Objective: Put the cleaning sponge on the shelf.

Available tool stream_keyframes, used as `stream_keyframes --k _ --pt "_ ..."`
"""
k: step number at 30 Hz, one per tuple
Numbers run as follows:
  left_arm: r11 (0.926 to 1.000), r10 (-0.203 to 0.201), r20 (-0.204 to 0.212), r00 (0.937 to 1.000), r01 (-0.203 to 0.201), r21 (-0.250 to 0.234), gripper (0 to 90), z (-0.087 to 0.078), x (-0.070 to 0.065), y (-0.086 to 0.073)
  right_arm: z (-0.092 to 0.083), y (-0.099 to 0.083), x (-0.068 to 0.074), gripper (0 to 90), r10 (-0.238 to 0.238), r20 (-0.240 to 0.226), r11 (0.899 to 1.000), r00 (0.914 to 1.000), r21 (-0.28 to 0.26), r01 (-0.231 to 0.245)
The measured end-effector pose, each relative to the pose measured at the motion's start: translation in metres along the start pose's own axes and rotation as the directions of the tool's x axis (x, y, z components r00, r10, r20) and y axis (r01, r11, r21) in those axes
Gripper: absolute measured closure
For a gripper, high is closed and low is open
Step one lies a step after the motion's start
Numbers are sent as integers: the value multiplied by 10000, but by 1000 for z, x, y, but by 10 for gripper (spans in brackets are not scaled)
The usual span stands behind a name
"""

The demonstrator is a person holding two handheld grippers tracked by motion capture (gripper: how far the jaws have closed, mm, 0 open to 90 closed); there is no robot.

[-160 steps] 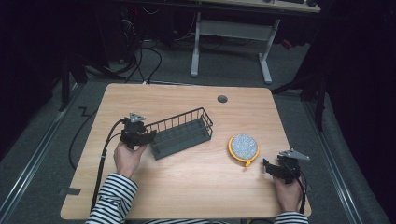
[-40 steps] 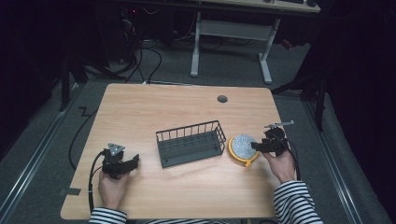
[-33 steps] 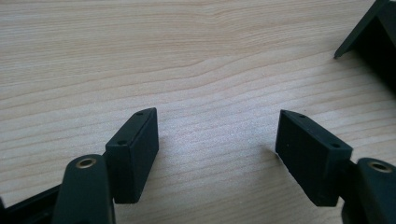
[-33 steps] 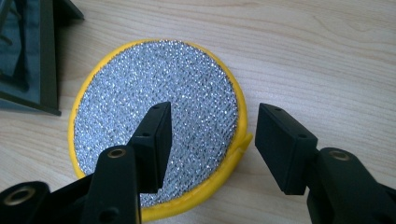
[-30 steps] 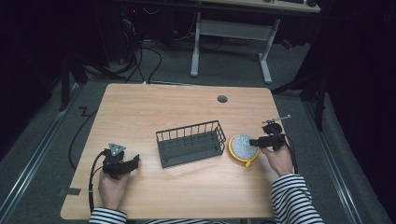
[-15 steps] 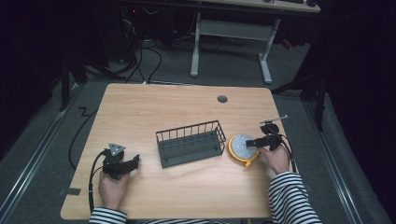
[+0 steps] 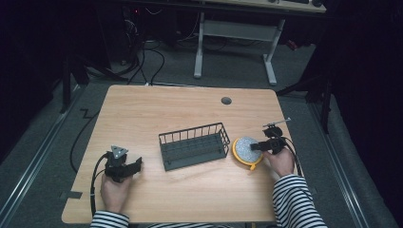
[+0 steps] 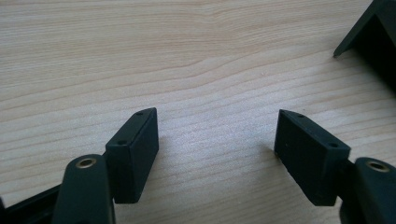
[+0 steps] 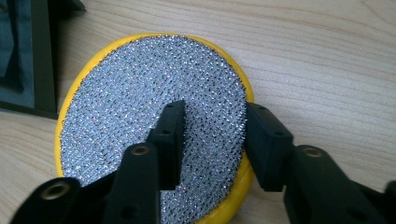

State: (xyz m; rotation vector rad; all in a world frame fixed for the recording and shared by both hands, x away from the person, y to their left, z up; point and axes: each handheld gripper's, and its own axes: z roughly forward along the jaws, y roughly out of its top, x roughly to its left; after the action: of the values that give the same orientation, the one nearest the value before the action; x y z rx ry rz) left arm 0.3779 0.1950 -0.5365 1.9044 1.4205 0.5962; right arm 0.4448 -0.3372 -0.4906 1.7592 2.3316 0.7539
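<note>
Beside the basket (image 7: 194, 146), at its right end, the yellow scrubber (image 9: 154, 126) lies flat on the table (image 7: 190, 104). The right gripper (image 9: 212, 135) straddles its near edge, one jaw on the silver mesh and one outside the rim; the jaws have just been closing, seemingly to pinch that edge for lifting. Well to the left, the left gripper (image 8: 217, 144) rests with jaws apart over bare wood, out of the way.

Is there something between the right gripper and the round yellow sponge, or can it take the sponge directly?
Nothing visible stands in the way. The right gripper is already at the sponge: its jaws have just been closing, one over the silver top, the other at the yellow rim. The basket stands beside the sponge, on its far side from the gripper.
</note>
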Motion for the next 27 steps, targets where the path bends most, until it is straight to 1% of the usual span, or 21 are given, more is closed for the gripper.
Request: stream_keyframes --k 1,6,8,10,15,22,23,25,26,27 --pt "10000 -2 0 10000 2 -1 313 0 0 0 0 0 0 647 -109 3 9999 9999 21 109" --pt "10000 5 -5 10000 -5 2 314 0 0 0 -1 0 0 752 -251 29 9997 9997 31 251" --pt "10000 -1 -5 10000 1 -1 314 0 0 0 -2 0 3 787 -534 212 9986 9983 -6 535" --pt "10000 -14 -4 10000 14 -2 314 0 0 0 -3 0 5 802 -713 294 9975 9970 39 712" --pt "10000 -23 14 10000 23 10 312 0 0 0 -4 -1 4 819 -587 200 9982 9981 -89 589" --pt "10000 -31 20 10000 31 8 311 0 0 0 -8 -2 4 837 -640 66 9974 9979 -317 642" --pt "10000 -31 19 10000 31 7 311 0 0 0 -9 -2 5 844 -672 54 9973 9977 -305 673" --pt "10000 -23 16 10000 23 7 310 0 0 0 -11 -2 5 885 -672 -47 9968 9977 -433 669" --pt "10000 -23 12 10000 23 7 309 0 0 0 -12 -2 5 886 -630 -118 9966 9979 -531 623" --pt "10000 -21 13 10000 21 8 309 0 0 0 -14 -2 5 886 -696 -131 9961 9975 -552 688"
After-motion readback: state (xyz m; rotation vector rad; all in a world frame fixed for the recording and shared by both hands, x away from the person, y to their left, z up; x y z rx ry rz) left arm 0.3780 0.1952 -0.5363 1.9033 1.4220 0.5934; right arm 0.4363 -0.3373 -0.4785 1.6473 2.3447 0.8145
